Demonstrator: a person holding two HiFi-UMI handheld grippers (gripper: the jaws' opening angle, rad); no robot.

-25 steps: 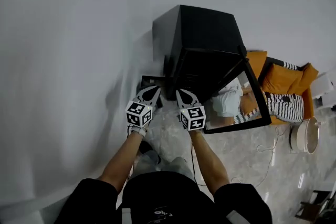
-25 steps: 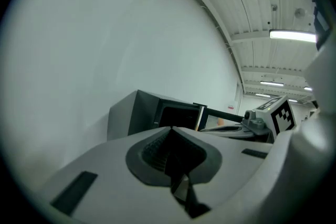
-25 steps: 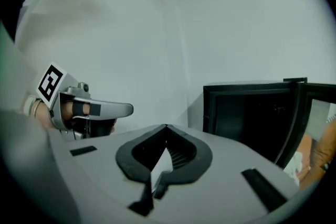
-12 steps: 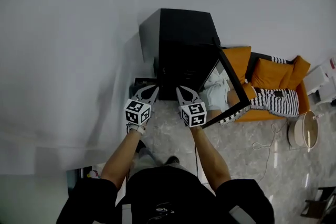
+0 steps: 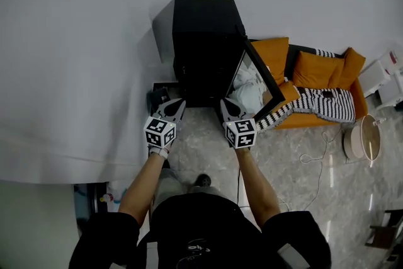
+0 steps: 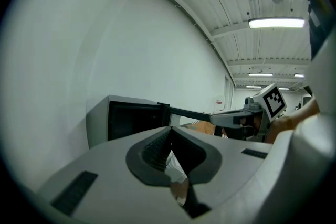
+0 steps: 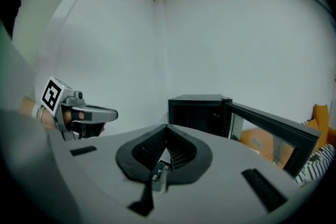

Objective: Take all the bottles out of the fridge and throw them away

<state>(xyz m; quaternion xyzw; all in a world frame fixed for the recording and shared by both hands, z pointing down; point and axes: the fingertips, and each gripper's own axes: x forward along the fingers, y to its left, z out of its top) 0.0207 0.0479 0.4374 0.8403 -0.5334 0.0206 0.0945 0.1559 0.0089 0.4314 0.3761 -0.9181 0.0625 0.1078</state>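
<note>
My left gripper (image 5: pixel 179 102) and right gripper (image 5: pixel 225 103): jaws together, nothing held (fridge door (image 5: pixel 253 82) stands open). I'd part them before reaching in.

Both arms reach out fwd from the body. L forearm (image 5: pixel 143 179) and R forearm (image 5: pixel 255 181) are bare and approx parallel, w/ black sleeves at the upper arms. L claw (image 5: pixel 176 104) and R claw (image 5: pixel 227 105) sit side by side but apart. Tips point away from the person, close to level w/ a slight downward tilt. Marker cubes face up. L claw's jaws are together, nothing btwn them. R claw's jaws are also together, empty.
</note>
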